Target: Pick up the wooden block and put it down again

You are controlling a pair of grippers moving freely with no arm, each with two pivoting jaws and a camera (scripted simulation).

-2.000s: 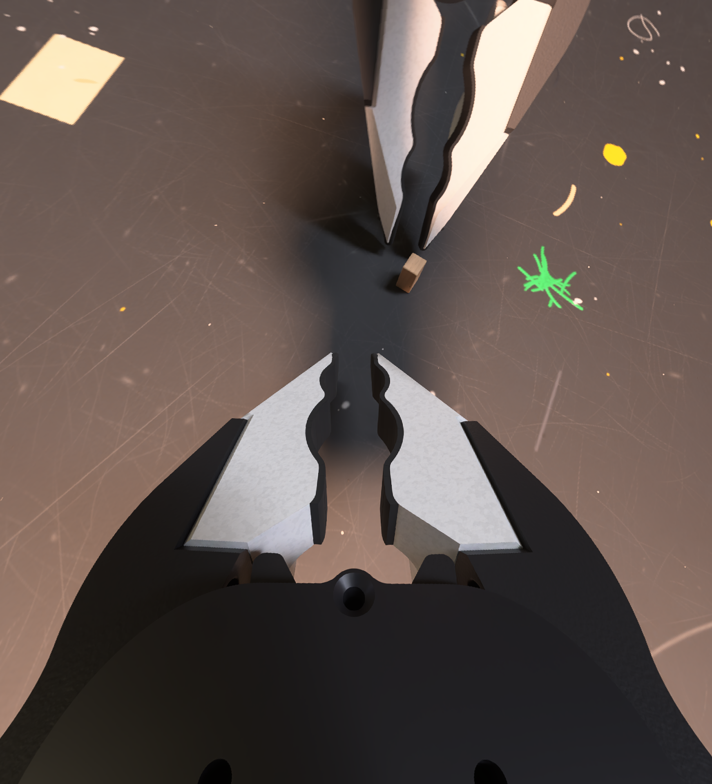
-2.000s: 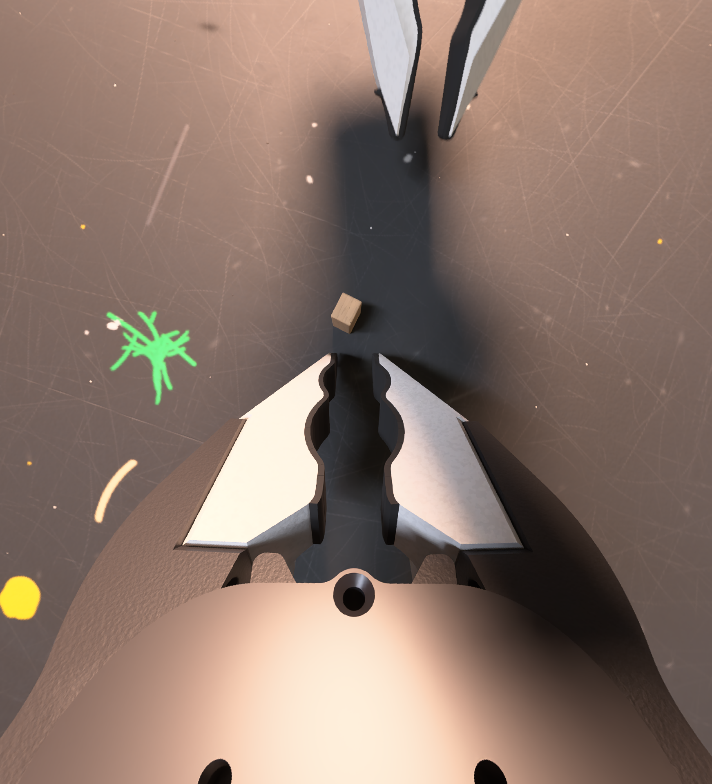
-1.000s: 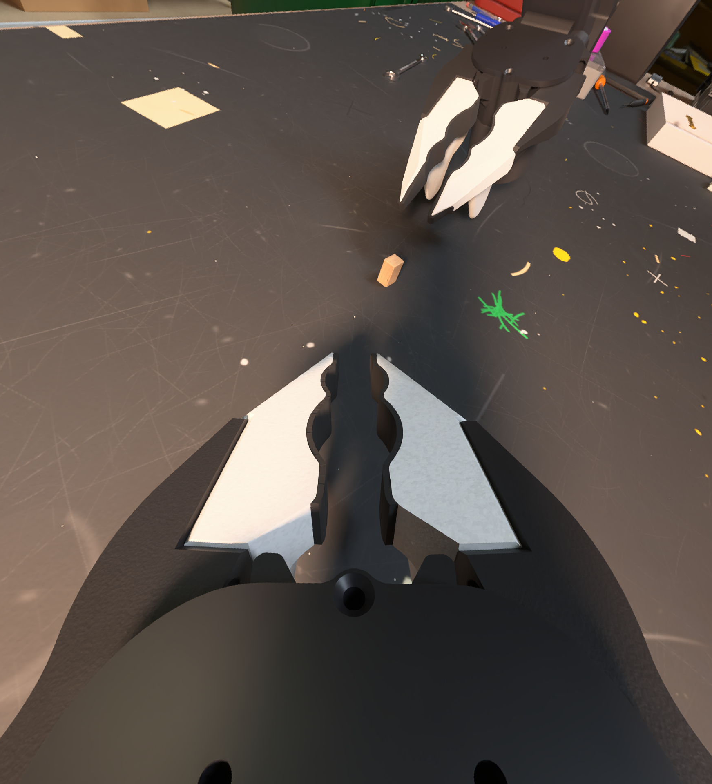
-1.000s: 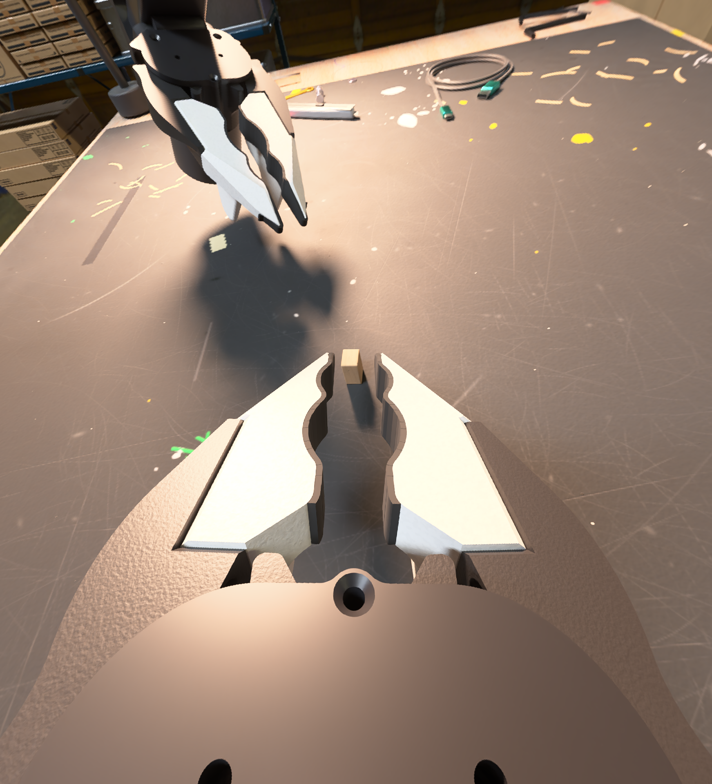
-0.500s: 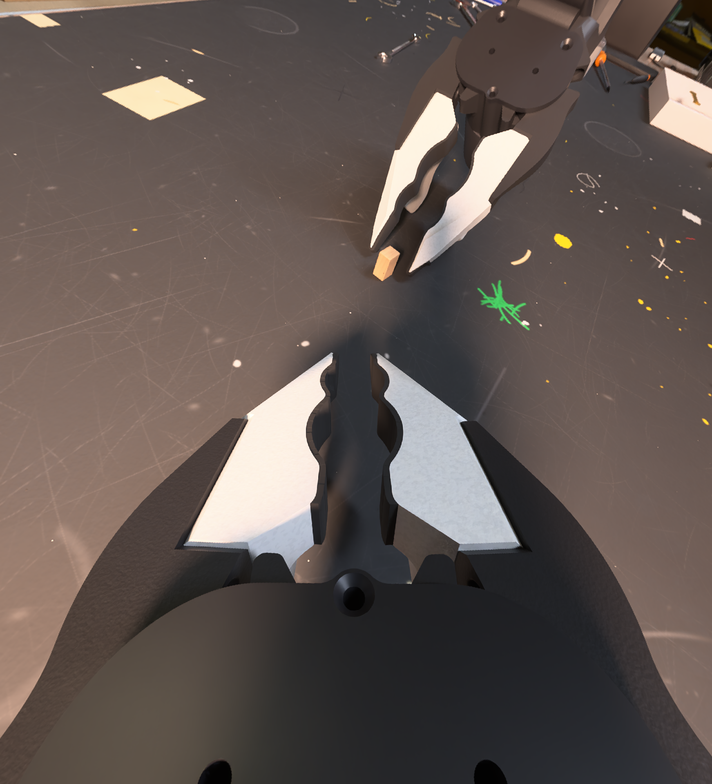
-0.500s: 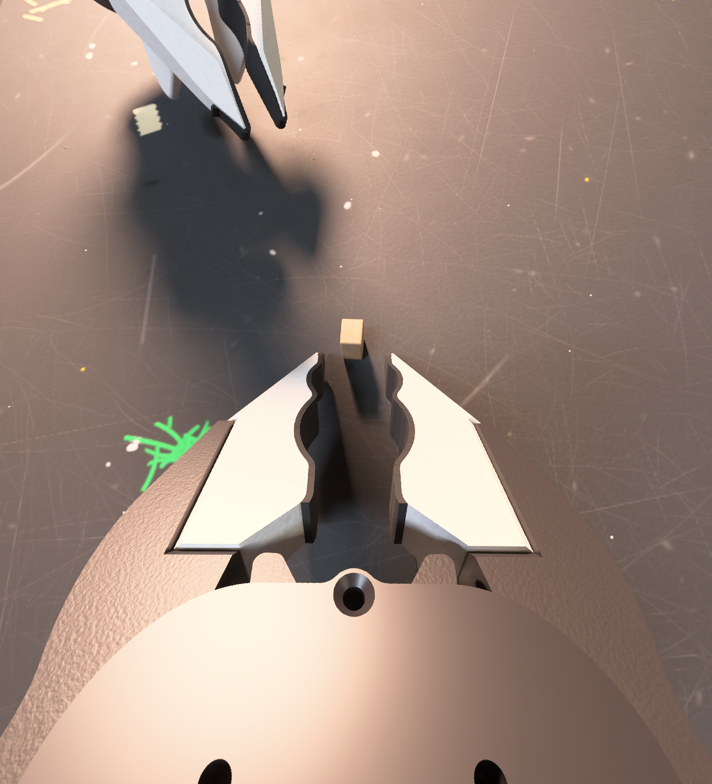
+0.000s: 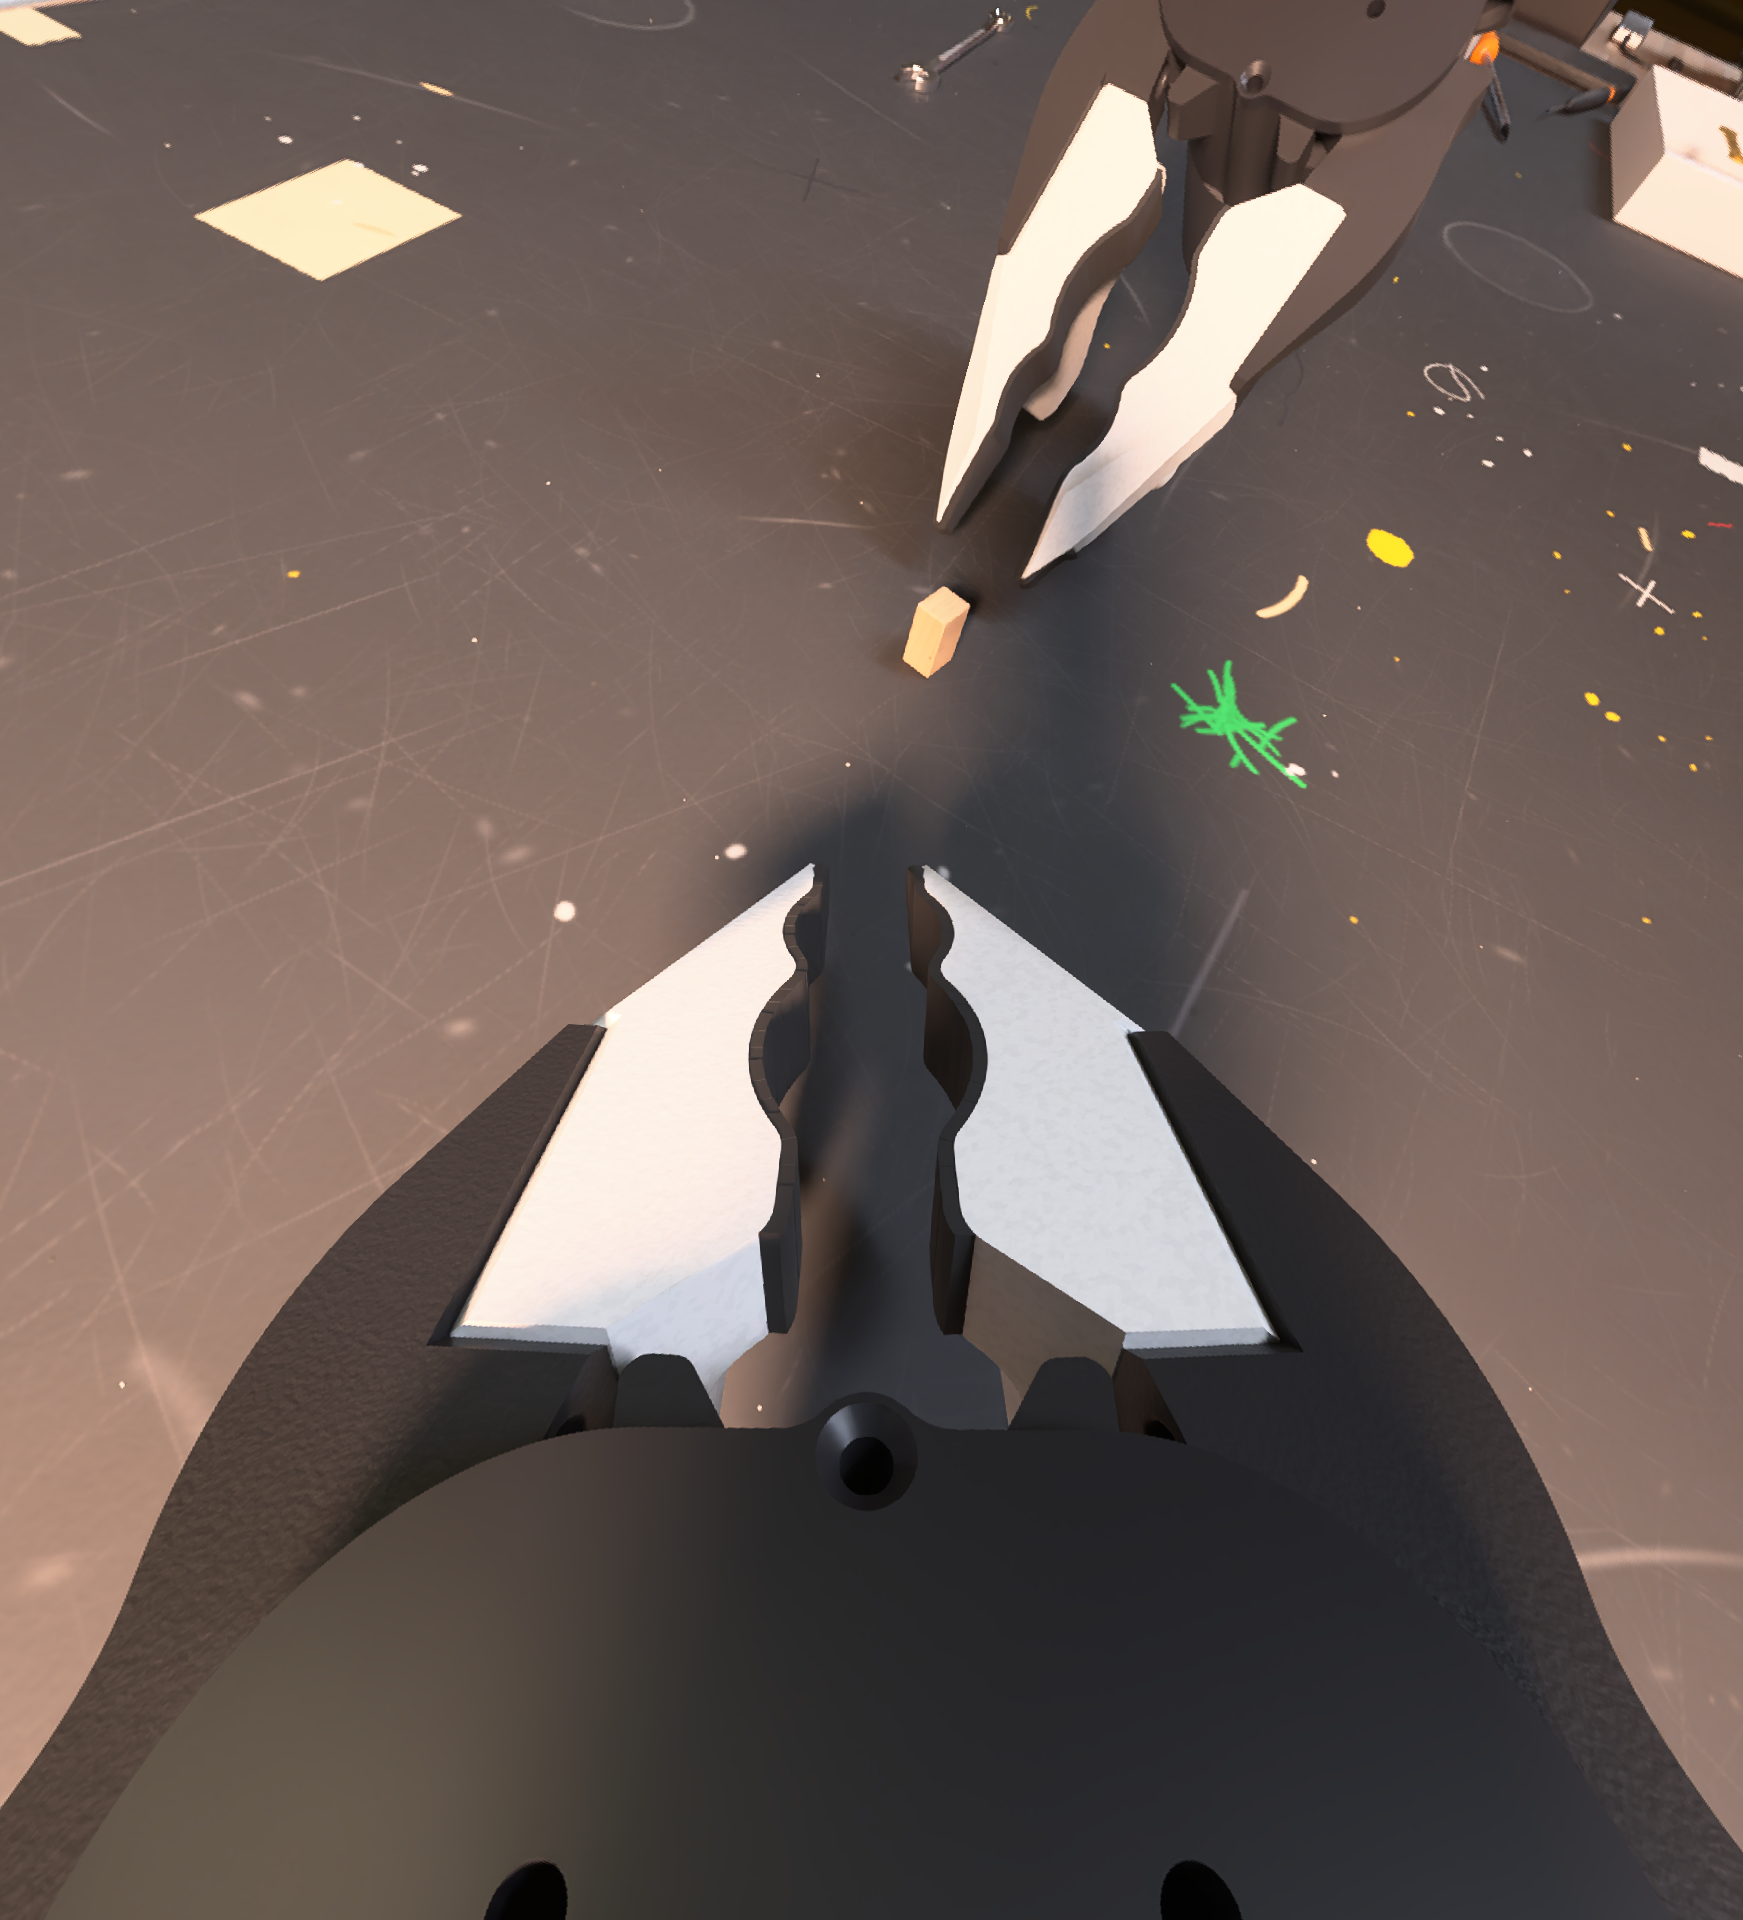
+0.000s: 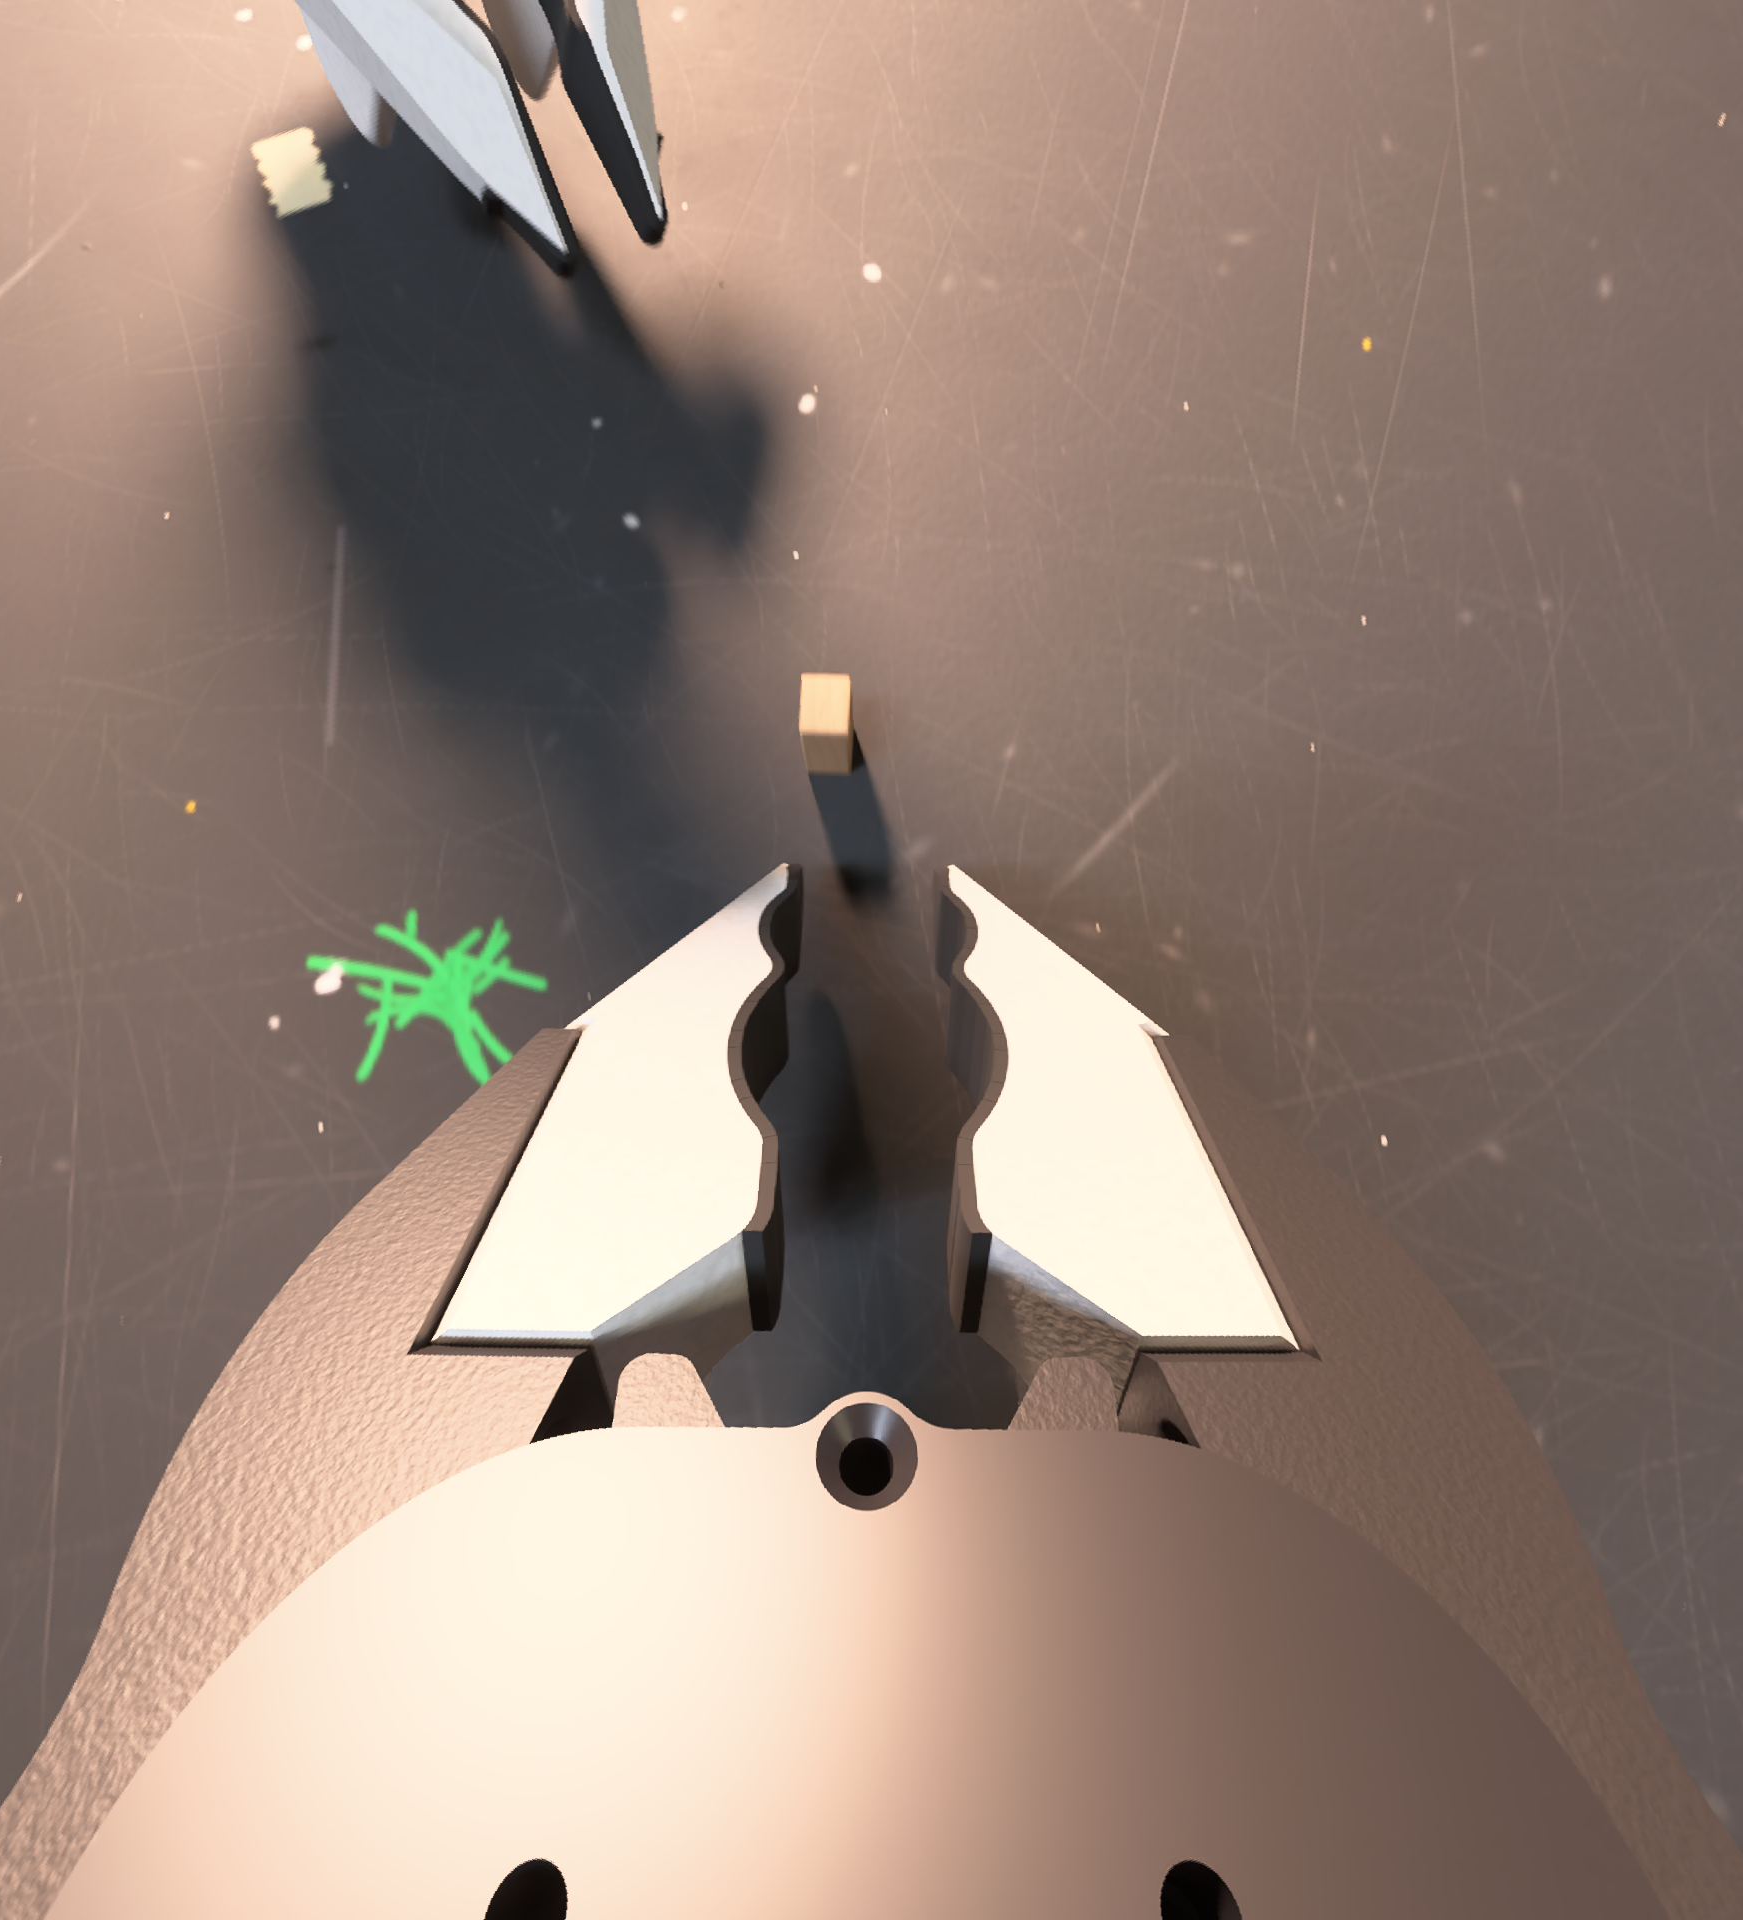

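Observation:
A small wooden block stands on the dark scratched table, free of both grippers. It also shows in the right wrist view, a short way ahead of my right gripper, which is open and empty. In the left wrist view the right gripper hangs just beyond the block, tips near the table. My left gripper has its jaws a little apart and empty, well short of the block. It shows far off in the right wrist view.
A green scribble marks the table right of the block; it shows in the right wrist view too. A pale square patch lies far left. A white box and a wrench lie at the far edge. Yellow specks dot the right.
My right gripper has opened wider and drawn back, so the block now stands farther ahead of its tips. The left gripper has barely moved.

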